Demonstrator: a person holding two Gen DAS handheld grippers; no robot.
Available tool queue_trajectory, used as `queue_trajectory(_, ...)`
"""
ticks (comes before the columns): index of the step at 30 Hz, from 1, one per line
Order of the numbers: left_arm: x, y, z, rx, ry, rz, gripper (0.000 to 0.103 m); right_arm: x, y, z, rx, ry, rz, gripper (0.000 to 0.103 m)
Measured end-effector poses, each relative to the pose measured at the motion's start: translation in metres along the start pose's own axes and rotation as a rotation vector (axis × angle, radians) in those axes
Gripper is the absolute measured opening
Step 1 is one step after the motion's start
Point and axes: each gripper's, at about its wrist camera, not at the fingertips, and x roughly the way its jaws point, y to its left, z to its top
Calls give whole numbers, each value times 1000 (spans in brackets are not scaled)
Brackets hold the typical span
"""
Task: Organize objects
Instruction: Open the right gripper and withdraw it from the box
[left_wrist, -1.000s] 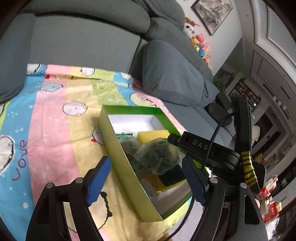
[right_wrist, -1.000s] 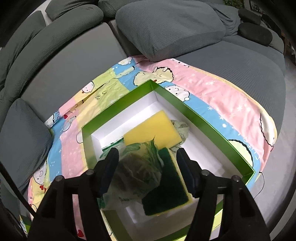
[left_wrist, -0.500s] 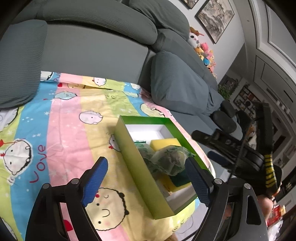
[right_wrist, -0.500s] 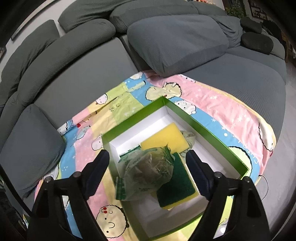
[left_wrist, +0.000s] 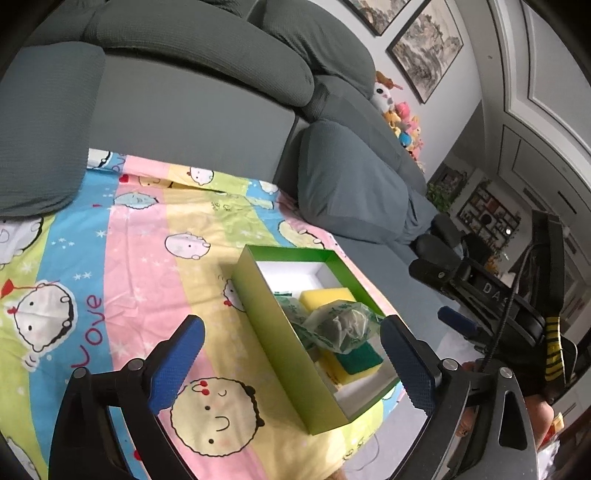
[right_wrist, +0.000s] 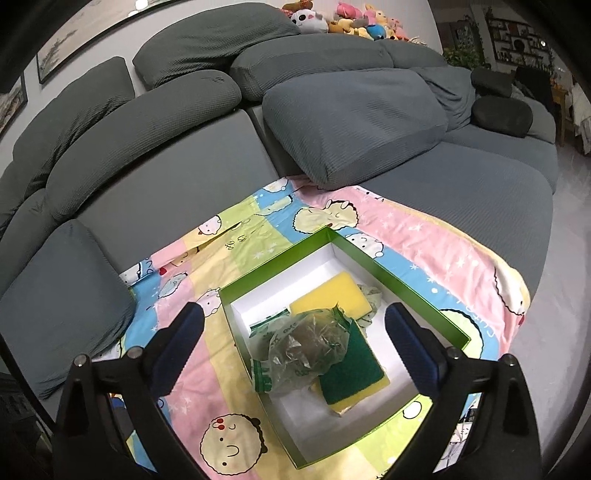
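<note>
The green box (right_wrist: 406, 280) lay on the cartoon blanket (left_wrist: 140, 236), ahead of and below both pairs of fingers. In it sat a crumpled plastic bag (right_wrist: 306, 347) over two sponges (right_wrist: 351, 373). The left gripper (left_wrist: 291, 365) and the right gripper (right_wrist: 295, 347) had just been opening and stood wide, with nothing between the fingers. The bag seemed light, soft and slippery; pinching a bunched fold would probably be the safest. The sponges looked soft and easy to squeeze at their sides.
</note>
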Motion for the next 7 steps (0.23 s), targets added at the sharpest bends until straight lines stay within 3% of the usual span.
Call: queue_trajectory(7, -7, 9, 1, -17, -14, 6, 96, -2, 4, -3, 6, -14, -61, 98)
